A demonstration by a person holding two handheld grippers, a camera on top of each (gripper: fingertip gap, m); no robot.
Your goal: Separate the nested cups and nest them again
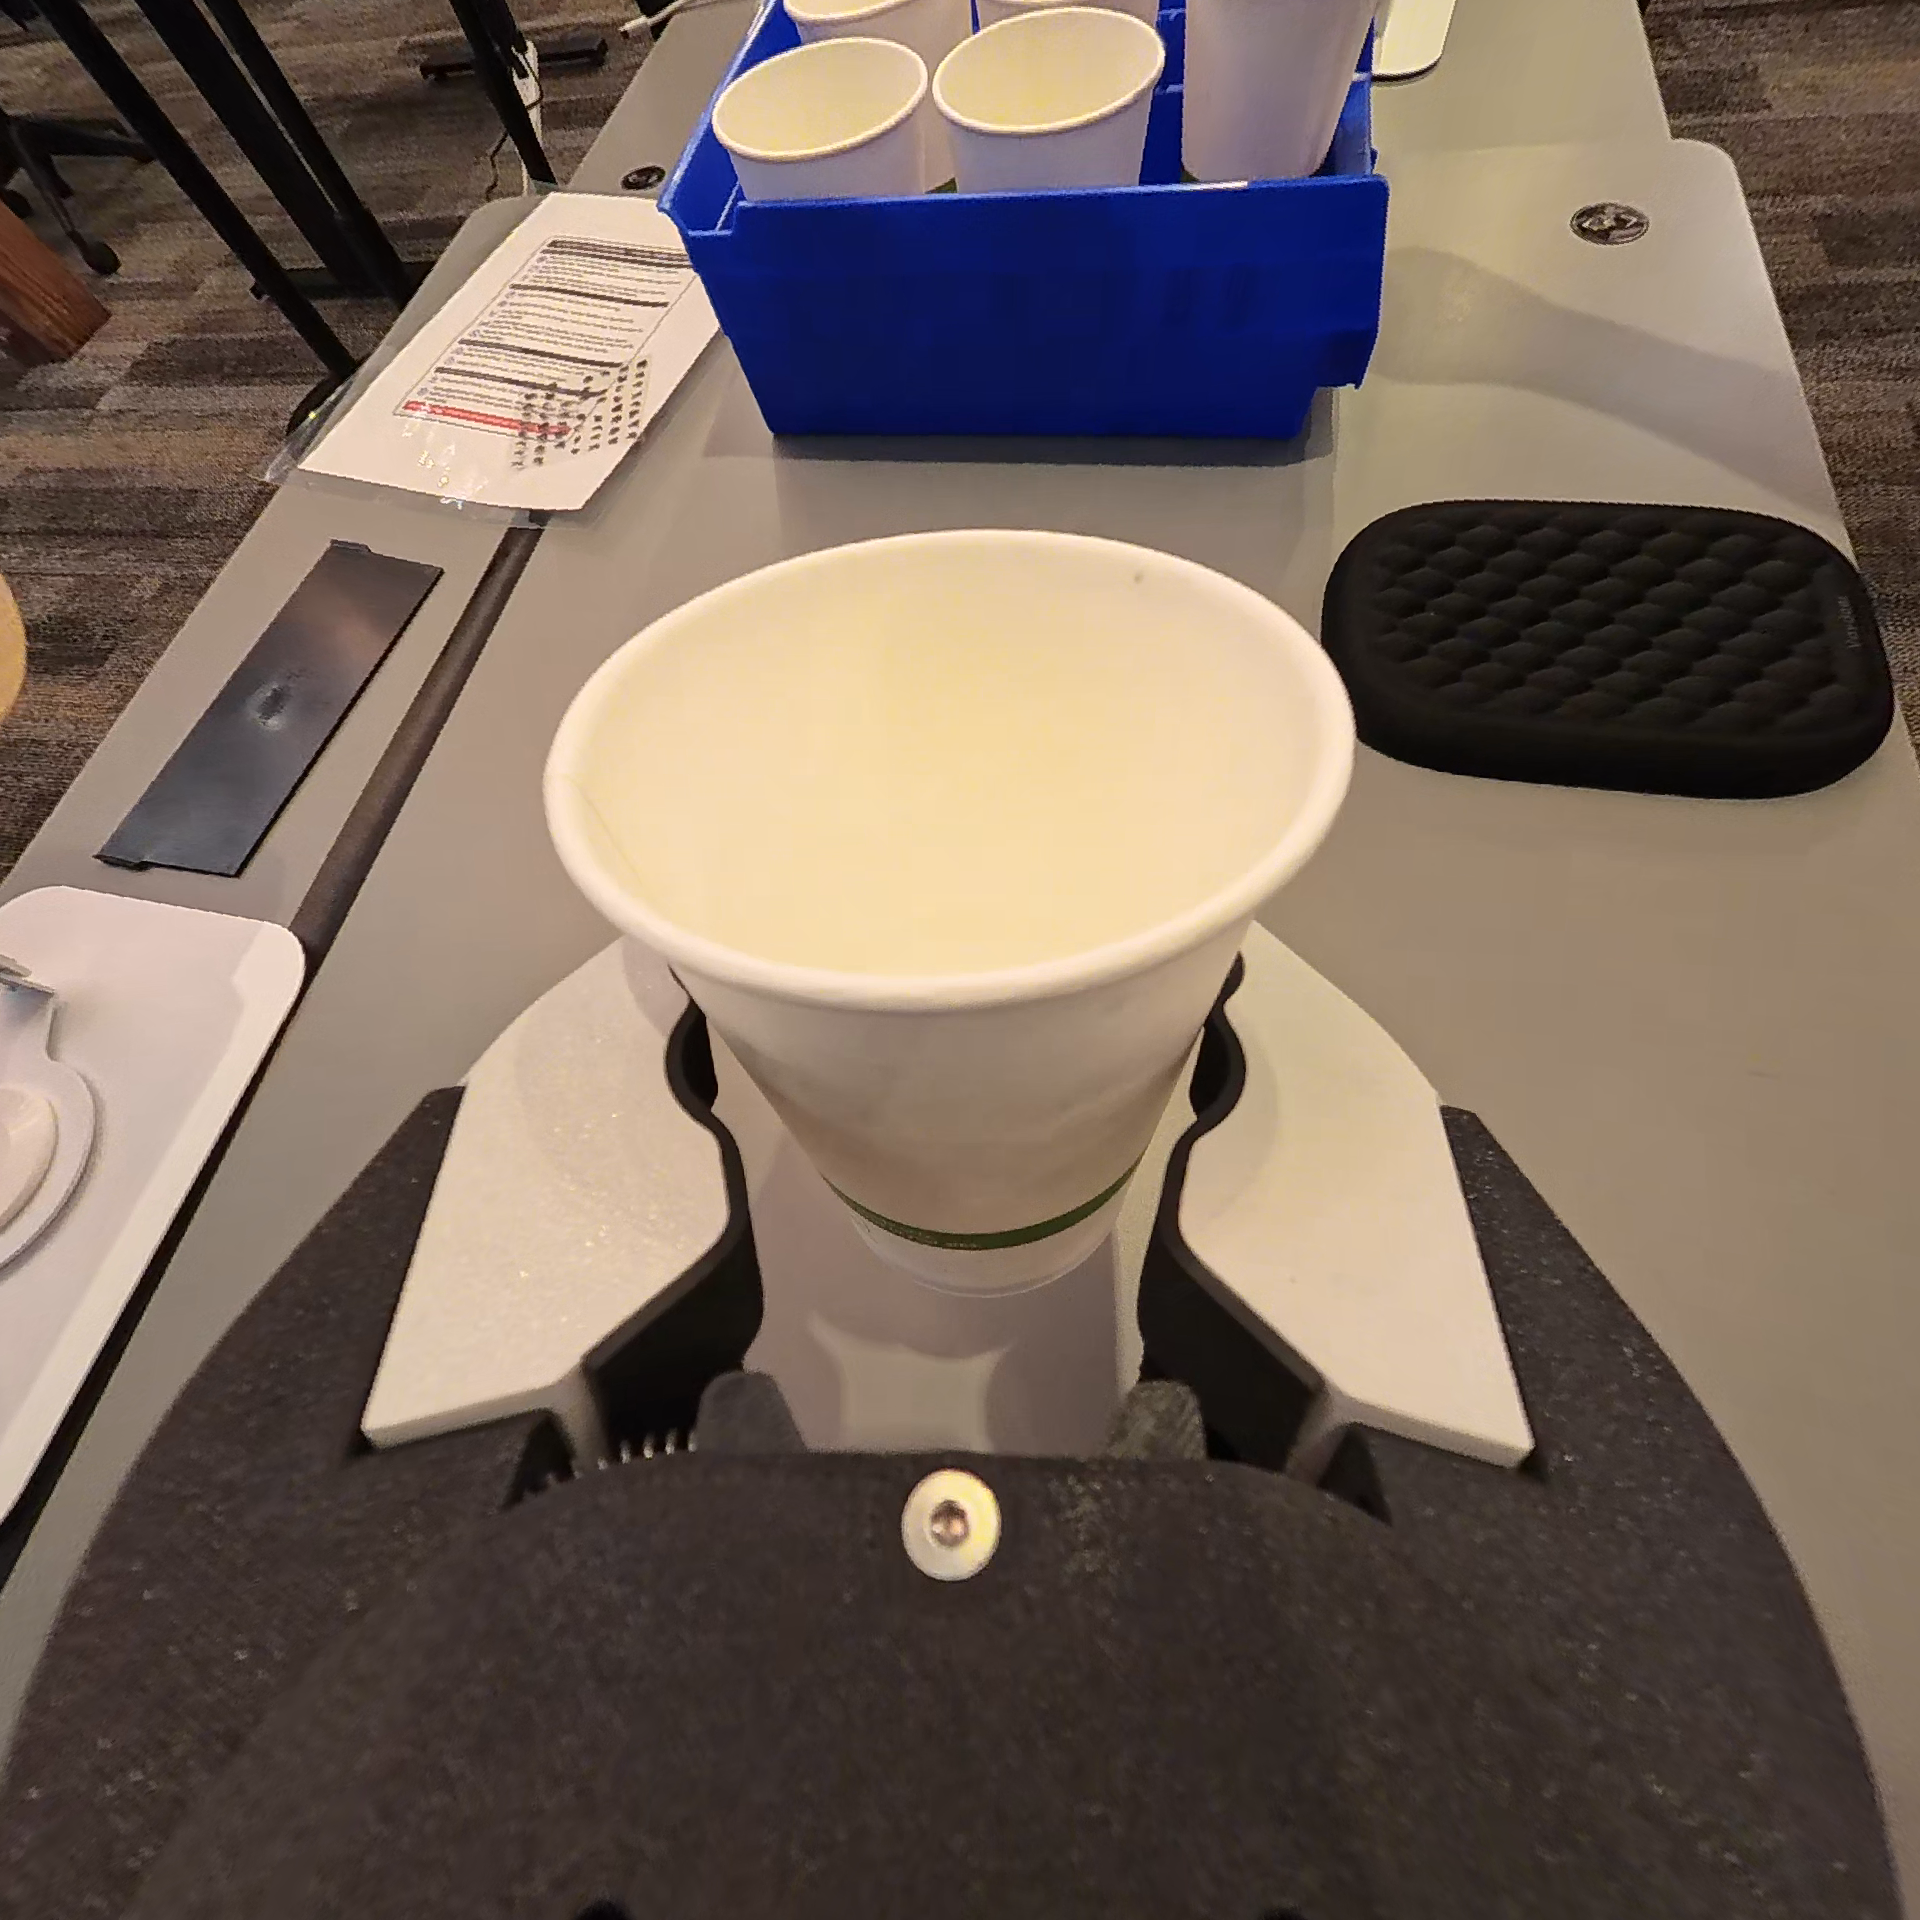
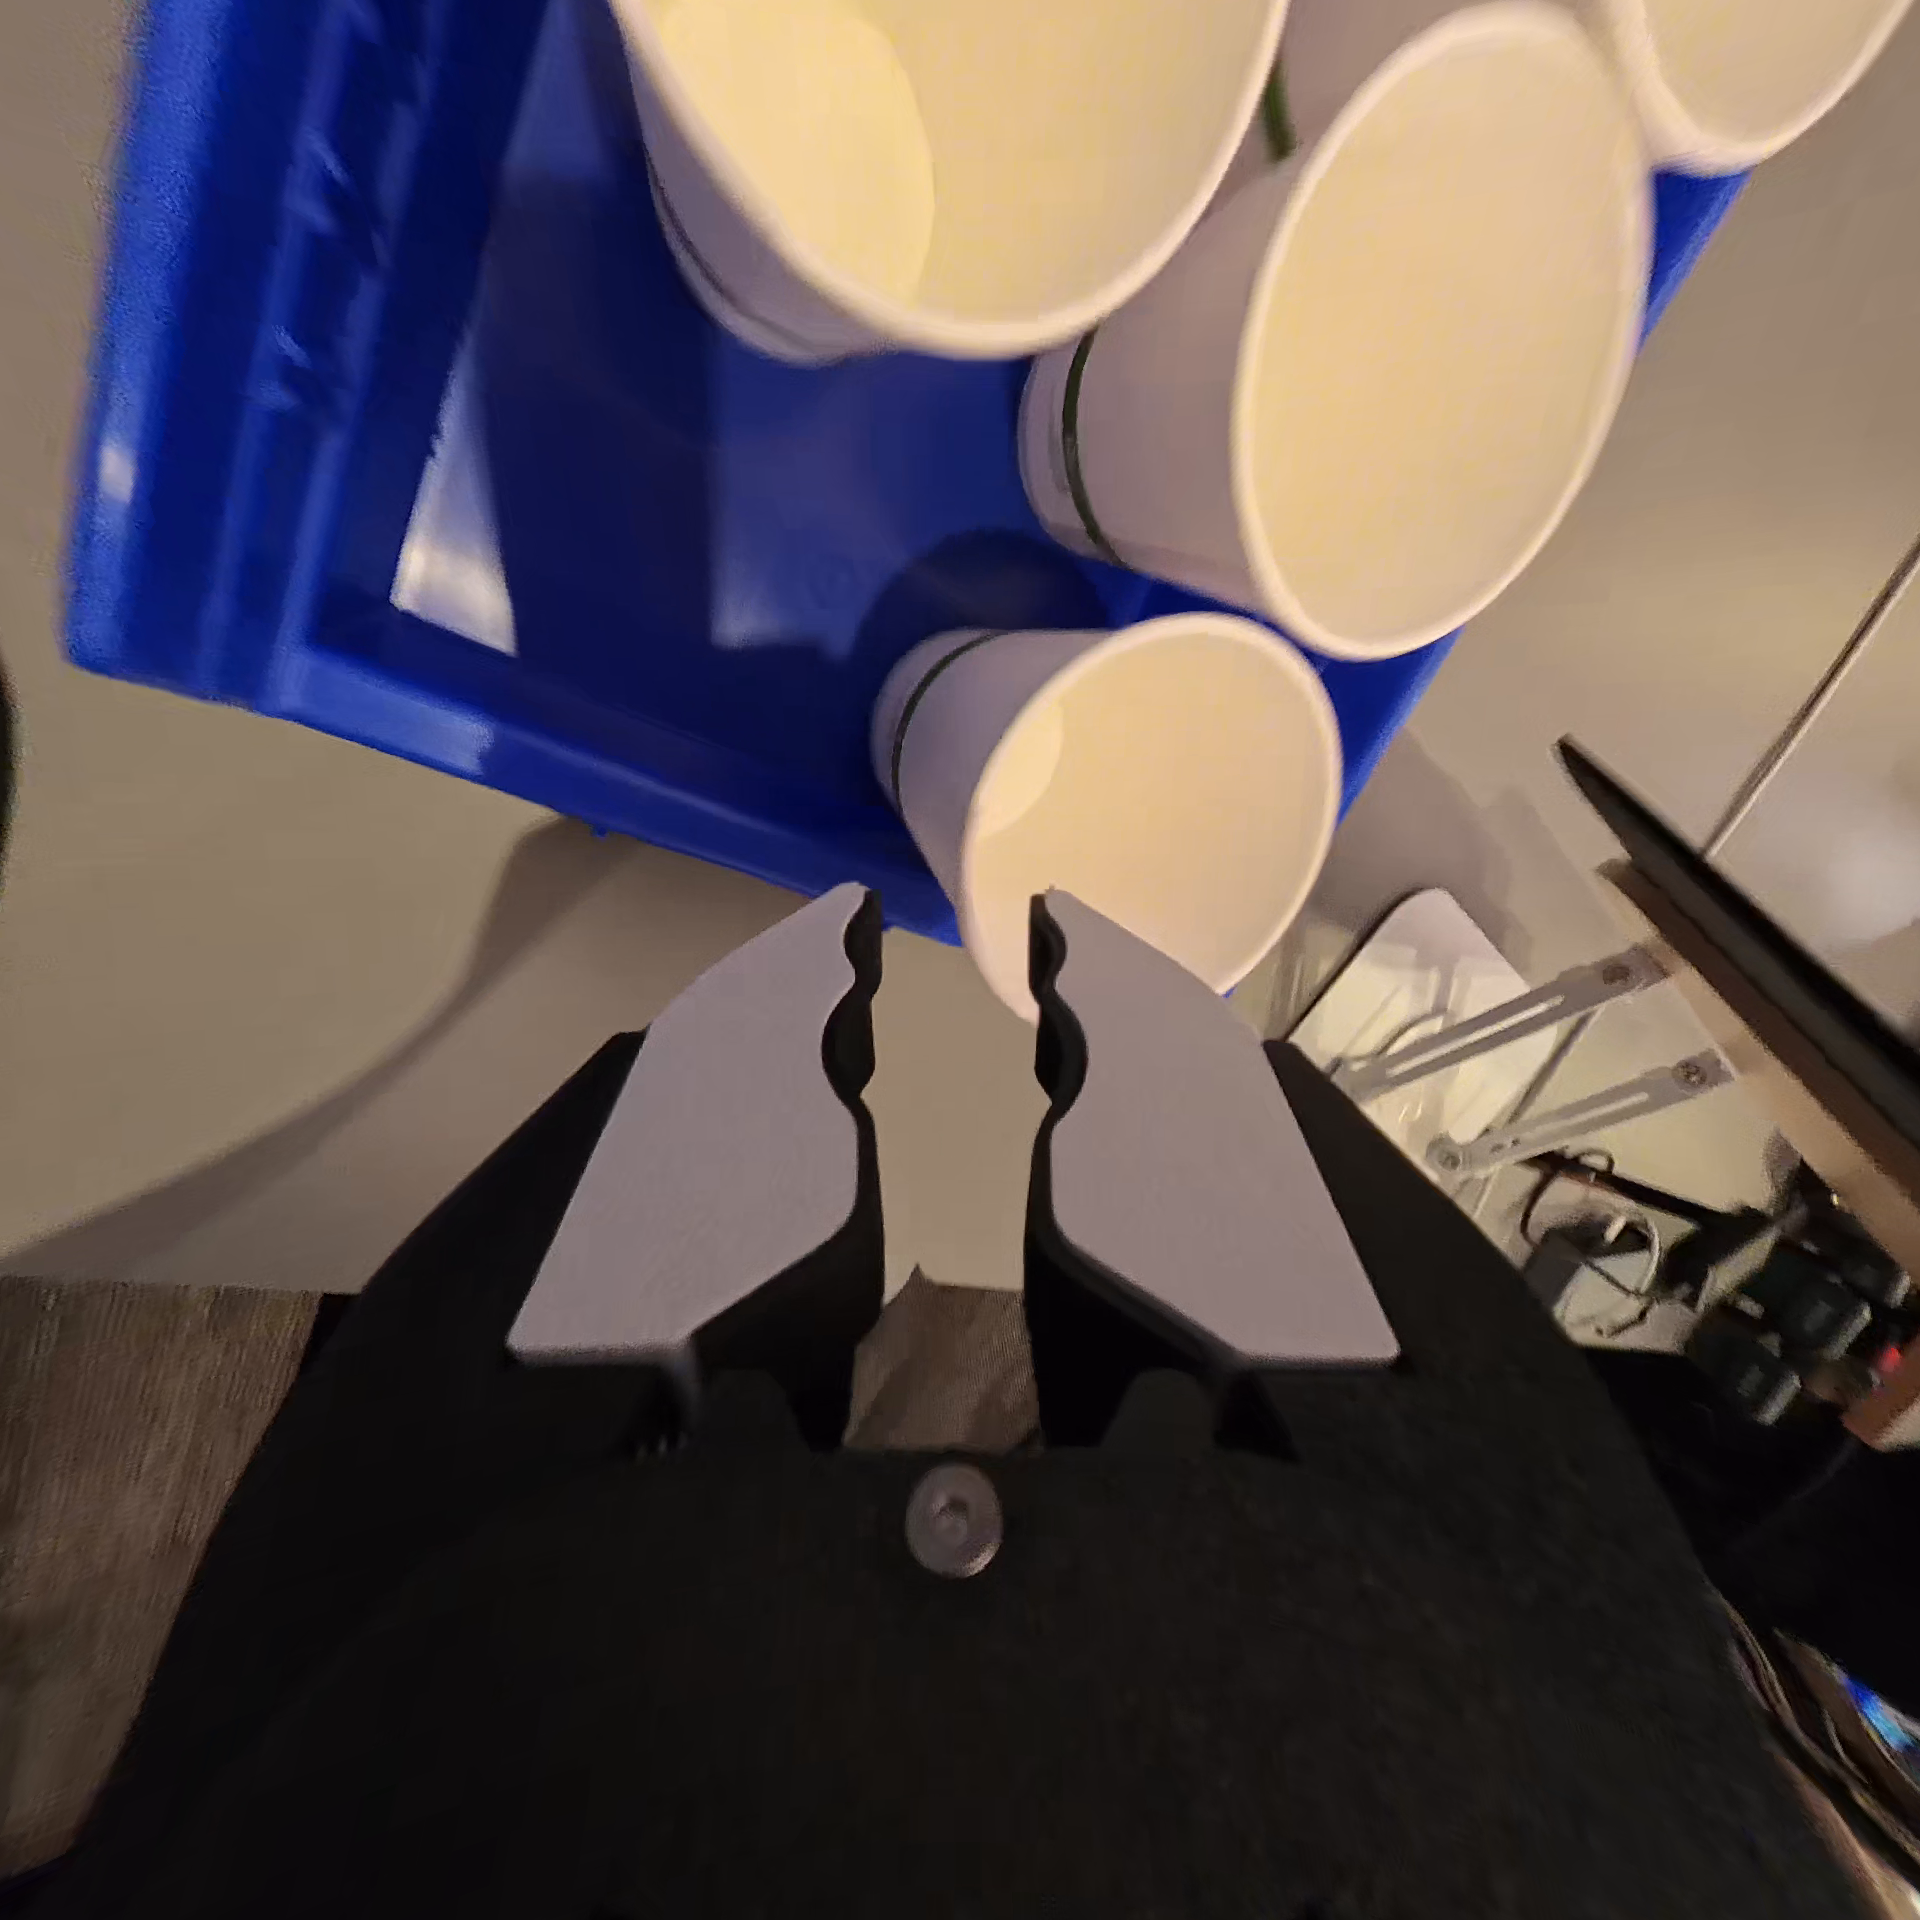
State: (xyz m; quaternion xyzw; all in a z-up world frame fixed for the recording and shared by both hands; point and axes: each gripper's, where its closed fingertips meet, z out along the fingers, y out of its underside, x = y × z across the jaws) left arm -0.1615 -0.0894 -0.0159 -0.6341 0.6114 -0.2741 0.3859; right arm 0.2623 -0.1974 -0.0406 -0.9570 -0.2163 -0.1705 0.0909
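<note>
Gripping a white paper cup [image 1: 940, 935] low on its wall, the left gripper [image 1: 961, 1081] held it upright between its fingers [image 1: 582, 1174], with one pad against each side and the green band at the base sitting behind the fingertips. The low hold probably left the rim and mouth clear so that another cup could be dropped in. Whether the cup rested on the grey desk [image 1: 1558, 1039] or hung just above it could not be told, because its base was hidden between the fingers. Whether it was a single cup or a nested pair was also unclear.

Ahead of the left fingers stood a blue bin [image 1: 1039, 312] holding more cups [image 1: 826, 120]. Right of them lay a black pad [image 1: 1605, 644], and left of them a printed sheet [image 1: 499, 353].

The right gripper [image 2: 956, 914] was empty, its fingers a narrow gap apart and clamped on nothing. It hovered tilted over the near edge of the bin [image 2: 312, 416]. The nearest cup [image 2: 1122, 790] lay just ahead of the right fingertip, which overlapped its rim in the view; contact could not be confirmed. This position suggested an approach to pick that cup.

The right wrist view was motion-blurred. Two cups [image 2: 1434, 322] further ahead were cut off by the frame, so the number nested there could not be determined.
</note>
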